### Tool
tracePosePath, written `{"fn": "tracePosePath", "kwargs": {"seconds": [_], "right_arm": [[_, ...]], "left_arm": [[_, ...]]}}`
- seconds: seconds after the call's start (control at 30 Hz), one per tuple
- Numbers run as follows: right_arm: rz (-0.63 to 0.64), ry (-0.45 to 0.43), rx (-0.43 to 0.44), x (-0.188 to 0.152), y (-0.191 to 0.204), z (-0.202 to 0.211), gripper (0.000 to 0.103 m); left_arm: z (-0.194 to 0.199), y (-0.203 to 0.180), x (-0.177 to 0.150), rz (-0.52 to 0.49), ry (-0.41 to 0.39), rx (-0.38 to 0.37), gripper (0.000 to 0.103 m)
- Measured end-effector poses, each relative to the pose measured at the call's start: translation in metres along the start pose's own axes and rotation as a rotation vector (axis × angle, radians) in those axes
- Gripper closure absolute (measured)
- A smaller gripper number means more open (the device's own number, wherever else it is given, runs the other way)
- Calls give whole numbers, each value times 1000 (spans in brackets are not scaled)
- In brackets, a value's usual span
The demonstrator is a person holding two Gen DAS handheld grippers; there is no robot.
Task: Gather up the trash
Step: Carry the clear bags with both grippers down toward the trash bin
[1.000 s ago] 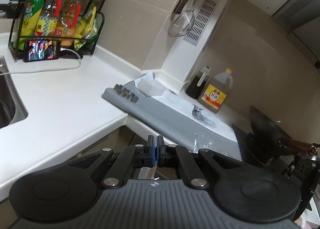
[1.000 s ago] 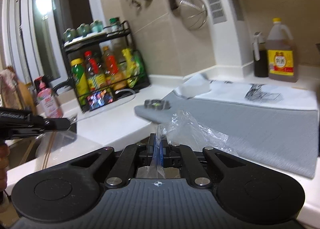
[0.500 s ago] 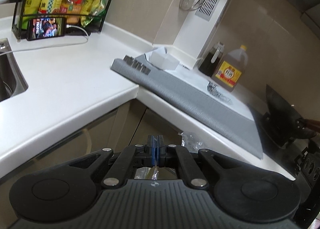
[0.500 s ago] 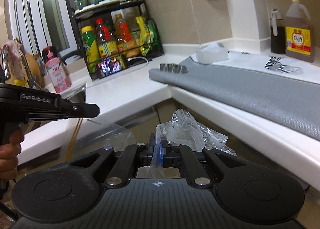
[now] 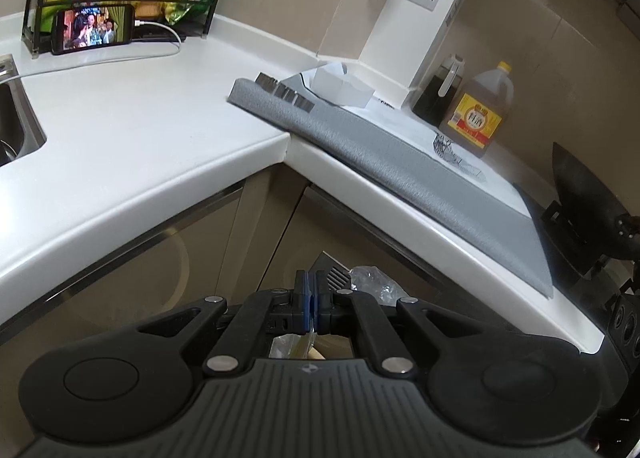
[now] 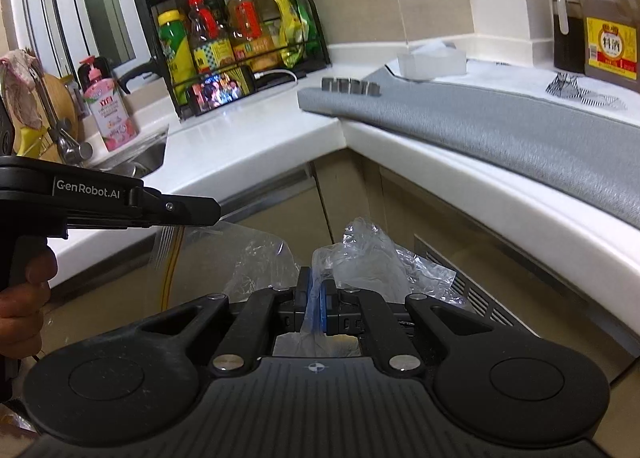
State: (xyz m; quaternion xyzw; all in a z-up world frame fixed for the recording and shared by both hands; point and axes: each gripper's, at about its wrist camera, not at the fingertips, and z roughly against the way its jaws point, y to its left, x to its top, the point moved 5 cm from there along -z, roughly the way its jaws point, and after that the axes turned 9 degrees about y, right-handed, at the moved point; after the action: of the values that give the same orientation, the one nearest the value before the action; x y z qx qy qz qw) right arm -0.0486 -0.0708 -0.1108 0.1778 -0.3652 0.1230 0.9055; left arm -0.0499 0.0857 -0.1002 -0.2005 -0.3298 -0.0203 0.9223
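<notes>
**Both grippers pinching clear plastic below the counter corner**

My right gripper (image 6: 316, 300) has its jaws closed on a crumpled clear plastic bag (image 6: 372, 254); the film runs up between the blue pads and bunches out ahead of them, in front of the cabinet doors under the white countertop (image 6: 256, 137). On the left of my right wrist view I see my left gripper (image 6: 176, 211) side-on, with a hand (image 6: 24, 310) on its grip. Its jaws are closed too, and a sheet of clear plastic film (image 6: 224, 250) hangs from its tip, stretching towards the bag. I cannot tell whether film and bag are one piece.

From the left wrist camera, the pads meet with no gap I can see, and a bit of crinkled plastic shows just to the right of them.

Up on the counter, a grey mat (image 5: 420, 173) lies along the edge, with a row of small metal pieces (image 5: 286, 91) at its far end. A bottle of cooking wine (image 6: 610, 21) stands against the wall, and a phone (image 5: 94, 29) leans on the condiment rack (image 6: 236, 25).
</notes>
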Motion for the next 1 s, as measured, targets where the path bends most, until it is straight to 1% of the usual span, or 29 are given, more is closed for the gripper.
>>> {"fn": "tracePosePath", "kwargs": {"seconds": [0.6, 1.0], "right_arm": [[5, 90, -9, -13, -7, -29, 98], [5, 184, 3, -29, -14, -62, 98]], "left_arm": [[-29, 6, -3, 8, 40, 10, 102], [-67, 16, -3, 29, 90, 24, 102]]}}
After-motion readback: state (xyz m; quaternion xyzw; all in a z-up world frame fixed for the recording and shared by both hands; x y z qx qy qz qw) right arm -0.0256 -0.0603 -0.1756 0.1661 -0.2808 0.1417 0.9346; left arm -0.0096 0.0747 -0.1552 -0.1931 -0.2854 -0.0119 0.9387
